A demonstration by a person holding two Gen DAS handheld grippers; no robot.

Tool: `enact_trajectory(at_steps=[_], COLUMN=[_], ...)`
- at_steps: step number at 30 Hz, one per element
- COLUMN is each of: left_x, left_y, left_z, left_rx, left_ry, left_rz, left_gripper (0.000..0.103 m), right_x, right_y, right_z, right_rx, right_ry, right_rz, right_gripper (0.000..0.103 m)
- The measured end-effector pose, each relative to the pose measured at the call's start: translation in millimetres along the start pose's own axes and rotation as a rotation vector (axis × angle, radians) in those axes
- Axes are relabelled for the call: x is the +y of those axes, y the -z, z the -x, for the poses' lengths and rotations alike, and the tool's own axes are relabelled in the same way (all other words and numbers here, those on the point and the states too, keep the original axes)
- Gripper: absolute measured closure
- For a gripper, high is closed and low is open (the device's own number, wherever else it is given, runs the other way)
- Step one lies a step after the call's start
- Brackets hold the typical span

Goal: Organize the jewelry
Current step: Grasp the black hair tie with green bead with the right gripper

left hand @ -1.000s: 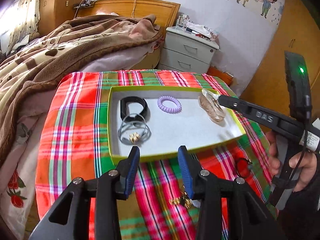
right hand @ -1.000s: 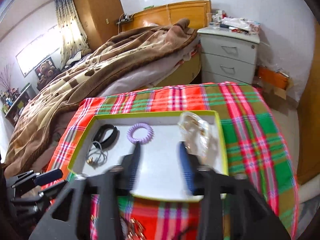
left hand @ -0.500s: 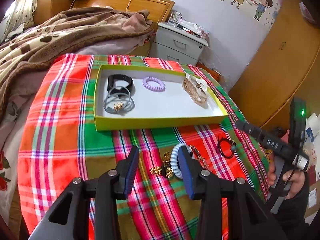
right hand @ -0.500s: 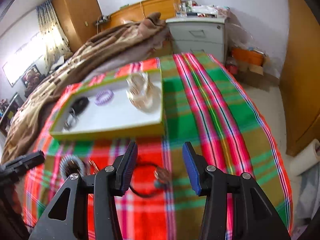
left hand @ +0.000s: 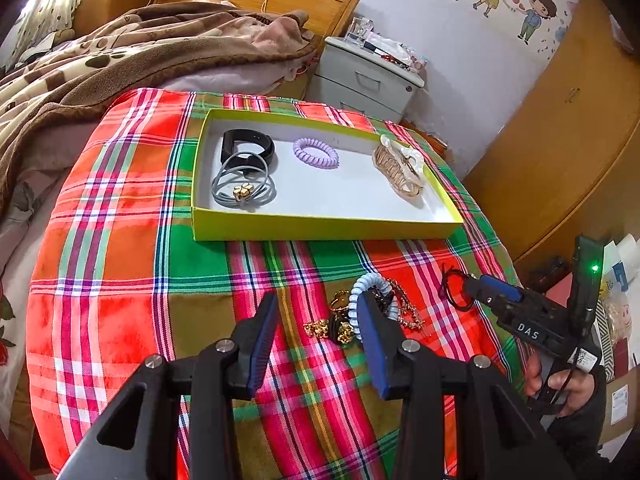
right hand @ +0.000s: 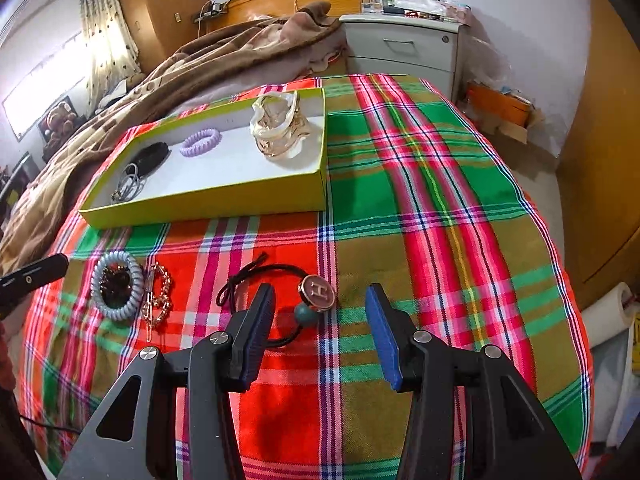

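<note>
1. Since a second ago both tongs have pulled back from over the yellow box (left hand: pixel 320 229) to the loose pile on the plaid cloth (right hand: pixel 420 208); the right tongs, earlier above the box interior, now sit low over the black hair tie (right hand: pixel 276 276).
2. Right tongs (right hand: pixel 319 334): wide apart, holding nothing; the tie's round "H" charm (right hand: pixel 317 292) and teal bead (right hand: pixel 305 314) lie between the fingertips, contact not clear.
3. Left tongs (left hand: pixel 316 344): wide apart, empty; the right finger overlaps the pale blue spiral tie (left hand: pixel 366 285) in view, touching or not, cannot tell.
4. Beside that spiral tie: gold chain pieces (right hand: pixel 158 300) and small gold charms (left hand: pixel 320 328), all on the worktop cloth, outside the box.
5. Further back, the box holds a grey elastic with gold clover (left hand: pixel 242 188) overlapping a black band (left hand: pixel 248 145) at left, a lilac spiral tie (left hand: pixel 315 153) in the middle, a gold-and-pearl claw clip (left hand: pixel 400 168) at right.
6. Beyond: bed with brown blanket (left hand: pixel 120 60), grey nightstand (right hand: pixel 404 48).
</note>
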State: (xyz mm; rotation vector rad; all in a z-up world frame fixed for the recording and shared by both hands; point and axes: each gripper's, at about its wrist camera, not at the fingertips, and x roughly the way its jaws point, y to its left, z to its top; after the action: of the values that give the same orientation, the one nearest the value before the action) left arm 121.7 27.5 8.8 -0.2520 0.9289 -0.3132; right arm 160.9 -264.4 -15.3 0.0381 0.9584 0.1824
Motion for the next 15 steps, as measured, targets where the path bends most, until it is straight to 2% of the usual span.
enact_trajectory(at_steps=[3, 4, 6, 9, 15], left_x=[0, -1, -1, -3, -12], left_y=[0, -1, 0, -1, -3], left_z=[-1, -2, -4, -7, -17], left_rx=[0.003, 0.005, 0.011, 0.02, 0.046], left_ry=[0.0, -0.001, -0.002, -0.001, 0.009], left_rz=[-0.002, -0.004, -0.007, -0.015, -0.045], left_gripper=[0.061, 0.061, 0.061, 0.061, 0.061], right_x=[3, 5, 7, 9, 4], right_y=[1, 1, 2, 4, 7], right_z=[-1, -2, -2, 0, 4], right_rx=[0.001, -0.001, -0.004, -0.008, -0.026], right_ry=[0.011, 0.022, 0.039, 0.055, 0.074], right_rz=[0.011, 0.018, 0.034, 0.053, 0.043], right_gripper=[0.058, 0.066, 0.076, 0.084, 0.087])
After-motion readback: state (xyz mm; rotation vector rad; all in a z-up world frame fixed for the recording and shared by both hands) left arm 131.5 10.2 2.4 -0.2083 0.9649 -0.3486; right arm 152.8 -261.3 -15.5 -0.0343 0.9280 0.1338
